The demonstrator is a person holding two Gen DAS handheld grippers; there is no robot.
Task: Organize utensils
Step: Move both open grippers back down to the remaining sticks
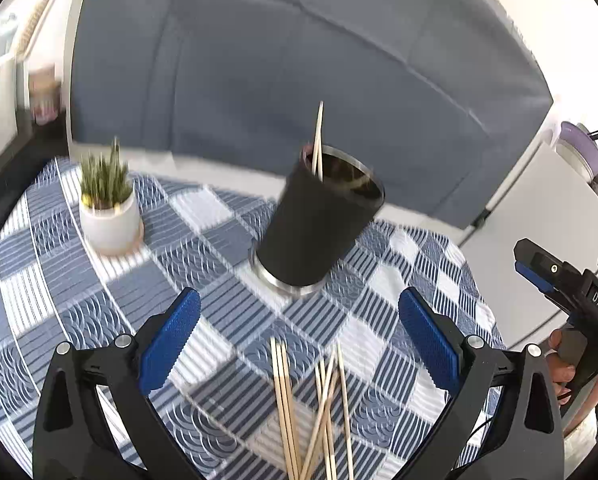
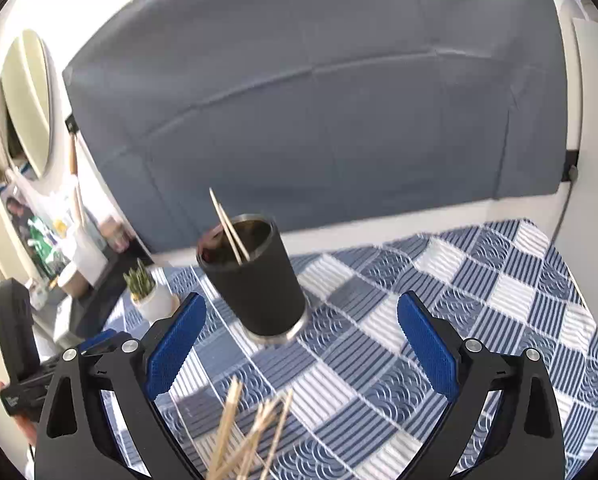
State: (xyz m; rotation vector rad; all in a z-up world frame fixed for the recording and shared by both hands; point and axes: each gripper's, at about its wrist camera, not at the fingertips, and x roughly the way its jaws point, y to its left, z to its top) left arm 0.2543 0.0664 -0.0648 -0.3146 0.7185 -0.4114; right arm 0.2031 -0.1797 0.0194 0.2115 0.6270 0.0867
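Below both wide-spread tongs (image 1: 299, 344), loose chopsticks (image 1: 311, 412); cup (image 1: 319, 228) beyond.

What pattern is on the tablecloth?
A blue-and-white checked patchwork tablecloth with striped and wave-scale squares; clearest in the right wrist view.

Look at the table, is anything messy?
Yes. Loose thin wooden sticks lie crisscrossed in a jumble on the blue-and-white checked tablecloth, while only a couple stand in the black cylindrical cup. The small plant in the white pot looks fine.
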